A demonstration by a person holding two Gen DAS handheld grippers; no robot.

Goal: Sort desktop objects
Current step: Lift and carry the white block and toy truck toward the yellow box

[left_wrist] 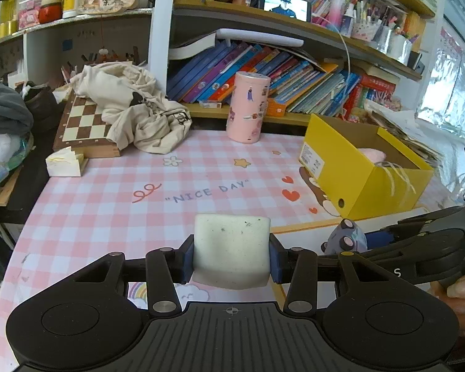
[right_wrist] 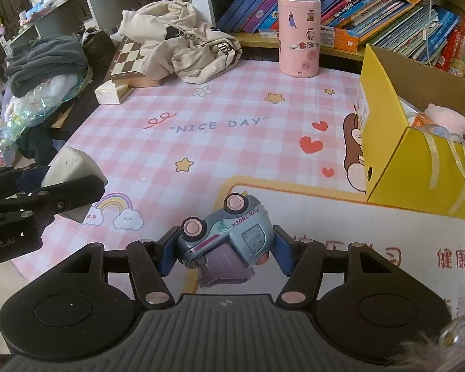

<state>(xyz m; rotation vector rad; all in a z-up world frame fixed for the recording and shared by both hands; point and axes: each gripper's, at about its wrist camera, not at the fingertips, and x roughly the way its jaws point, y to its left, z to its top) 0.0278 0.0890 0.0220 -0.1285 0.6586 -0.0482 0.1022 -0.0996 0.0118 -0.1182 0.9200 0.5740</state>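
The left gripper point(left_wrist: 231, 255) clamped a white sponge point(left_wrist: 231, 249), the right gripper point(right_wrist: 223, 249) a toy truck point(right_wrist: 223, 235), near the tabletop's point(right_wrist: 220, 142) front edge, yellow box point(right_wrist: 418, 167) at right.

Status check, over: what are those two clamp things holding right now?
Left hand-held gripper shut on white foam block. Right hand-held gripper shut on toy truck. Yellow box ahead, path unobstructed.

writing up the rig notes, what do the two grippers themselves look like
Both match: the left gripper and right gripper have a black ribbed body with two round discs, black linkage arms with silver pins, and blue pads. No cables show.
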